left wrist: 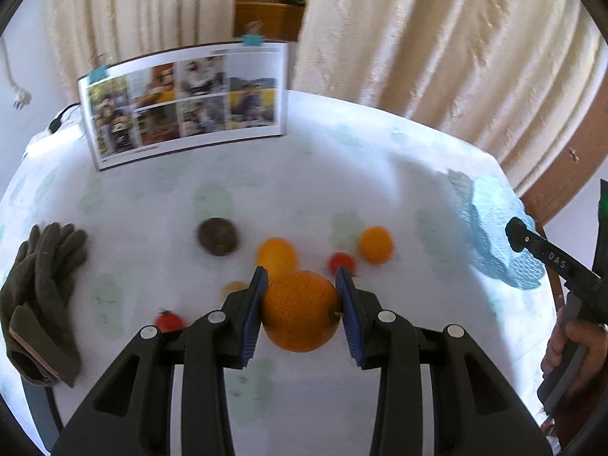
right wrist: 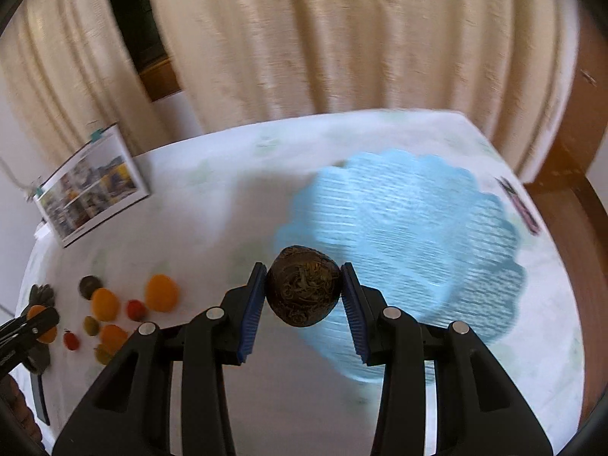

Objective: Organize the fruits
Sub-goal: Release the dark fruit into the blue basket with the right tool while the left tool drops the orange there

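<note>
The left tongs (left wrist: 302,279) squeeze a big round orange fruit (left wrist: 300,311) above the white surface (left wrist: 266,197). The right tongs (right wrist: 303,275) hold a dark brown wrinkly round fruit (right wrist: 303,290) over the edge of the light blue plastic basket tray (right wrist: 410,243). White letters "DAS" show on the right tool's black side in the left view. Small orange and red fruits (right wrist: 161,292) lie on the surface.

Motion blur smears the blue basket (right wrist: 410,250) in the right wrist view; in the left wrist view only part of it shows, cut by the right tongs' finger (left wrist: 547,254). A small yellowish fruit (left wrist: 235,288) sits partly hidden behind the left tongs' finger (left wrist: 255,296), kind indeterminate. Photo board (left wrist: 186,104) images too blurred to read; flat dark object (right wrist: 518,205) at the table's far right edge unidentifiable.
</note>
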A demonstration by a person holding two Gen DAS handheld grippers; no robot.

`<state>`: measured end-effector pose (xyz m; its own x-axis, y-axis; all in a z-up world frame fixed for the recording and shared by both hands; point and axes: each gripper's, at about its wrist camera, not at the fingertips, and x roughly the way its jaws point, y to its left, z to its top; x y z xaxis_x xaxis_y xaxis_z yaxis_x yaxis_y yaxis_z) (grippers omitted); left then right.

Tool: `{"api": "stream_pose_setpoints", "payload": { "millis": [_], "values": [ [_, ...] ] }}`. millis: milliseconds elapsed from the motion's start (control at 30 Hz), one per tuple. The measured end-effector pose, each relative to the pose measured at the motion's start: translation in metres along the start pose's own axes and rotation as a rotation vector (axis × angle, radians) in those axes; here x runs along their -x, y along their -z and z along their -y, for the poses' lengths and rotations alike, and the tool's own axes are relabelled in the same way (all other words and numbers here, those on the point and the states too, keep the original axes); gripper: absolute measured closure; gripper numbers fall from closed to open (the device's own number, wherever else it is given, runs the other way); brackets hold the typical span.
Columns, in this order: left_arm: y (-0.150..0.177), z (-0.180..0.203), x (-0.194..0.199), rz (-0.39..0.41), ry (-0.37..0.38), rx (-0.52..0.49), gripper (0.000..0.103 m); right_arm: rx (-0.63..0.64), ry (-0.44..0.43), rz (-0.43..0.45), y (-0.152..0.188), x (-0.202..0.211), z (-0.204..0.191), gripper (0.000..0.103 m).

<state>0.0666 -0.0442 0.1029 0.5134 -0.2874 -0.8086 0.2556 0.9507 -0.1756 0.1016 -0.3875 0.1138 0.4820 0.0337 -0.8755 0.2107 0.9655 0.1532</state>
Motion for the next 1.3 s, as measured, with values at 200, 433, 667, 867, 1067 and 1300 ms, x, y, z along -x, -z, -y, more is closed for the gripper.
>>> {"api": "stream_pose_setpoints", "payload": {
  "millis": [200,433,667,867,1067,1300],
  "values": [
    [0.001,0.044,-0.002,-0.002,0.03,-0.038,0.066,-0.03,0.038,-0.013,0.013,0.004,0.04,0.062],
    [-0.001,0.101,-0.006,0.005,0.074,-0.104,0.066,-0.076,0.05,0.039,0.021,0.026,0.076,0.032],
    [-0.009,0.158,-0.021,0.008,0.132,-0.175,0.066,-0.114,0.057,0.05,0.038,0.044,0.105,0.032],
    [-0.014,0.205,-0.042,-0.003,0.178,-0.231,0.066,-0.109,0.062,0.049,0.05,0.055,0.12,0.032],
    [-0.02,0.243,-0.063,-0.019,0.209,-0.283,0.066,-0.099,0.064,0.042,0.059,0.06,0.128,0.032],
    [-0.027,0.26,-0.075,-0.023,0.208,-0.287,0.028,-0.106,0.06,0.033,0.064,0.061,0.131,0.032]
  ]
}}
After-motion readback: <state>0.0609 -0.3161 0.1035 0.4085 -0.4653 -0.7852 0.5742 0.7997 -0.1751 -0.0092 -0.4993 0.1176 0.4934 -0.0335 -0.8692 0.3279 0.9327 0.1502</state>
